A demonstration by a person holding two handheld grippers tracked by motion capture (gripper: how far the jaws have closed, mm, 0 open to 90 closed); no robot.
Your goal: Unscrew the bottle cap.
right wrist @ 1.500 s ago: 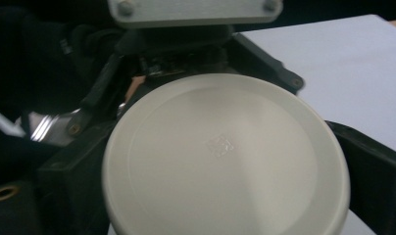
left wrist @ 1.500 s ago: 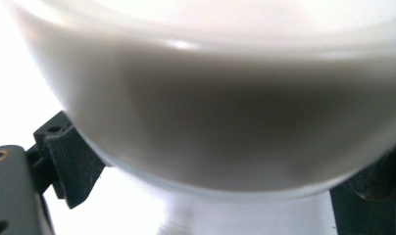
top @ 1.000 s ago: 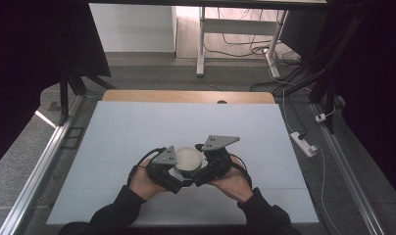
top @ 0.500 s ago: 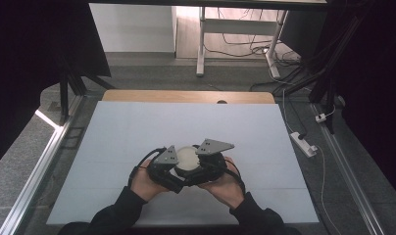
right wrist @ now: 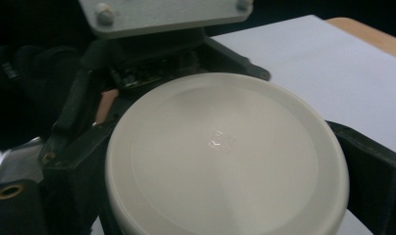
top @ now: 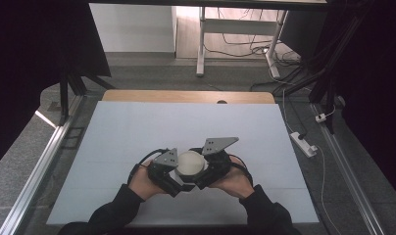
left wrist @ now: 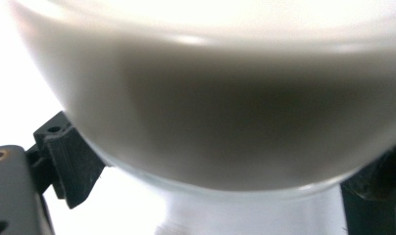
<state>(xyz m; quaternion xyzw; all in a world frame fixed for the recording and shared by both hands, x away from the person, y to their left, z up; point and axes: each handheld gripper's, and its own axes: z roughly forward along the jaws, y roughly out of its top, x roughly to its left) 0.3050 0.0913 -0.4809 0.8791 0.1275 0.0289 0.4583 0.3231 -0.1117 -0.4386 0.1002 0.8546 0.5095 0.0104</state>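
Cream lidded jar (top: pixel 190 164): I keep both grippers, left gripper (top: pixel 172 172) and right gripper (top: pixel 206 169), clamped on it, drawn slightly nearer since; twisting likely.

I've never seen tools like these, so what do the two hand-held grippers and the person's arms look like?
Each hand holds a chunky black device: the left gripper and the right gripper. Each carries a flat grey three-cornered plate on top, studded with small screws, and ends in two blocky black jaws. Thin black cables loop out from both. The person wears dark long sleeves down to the wrists.
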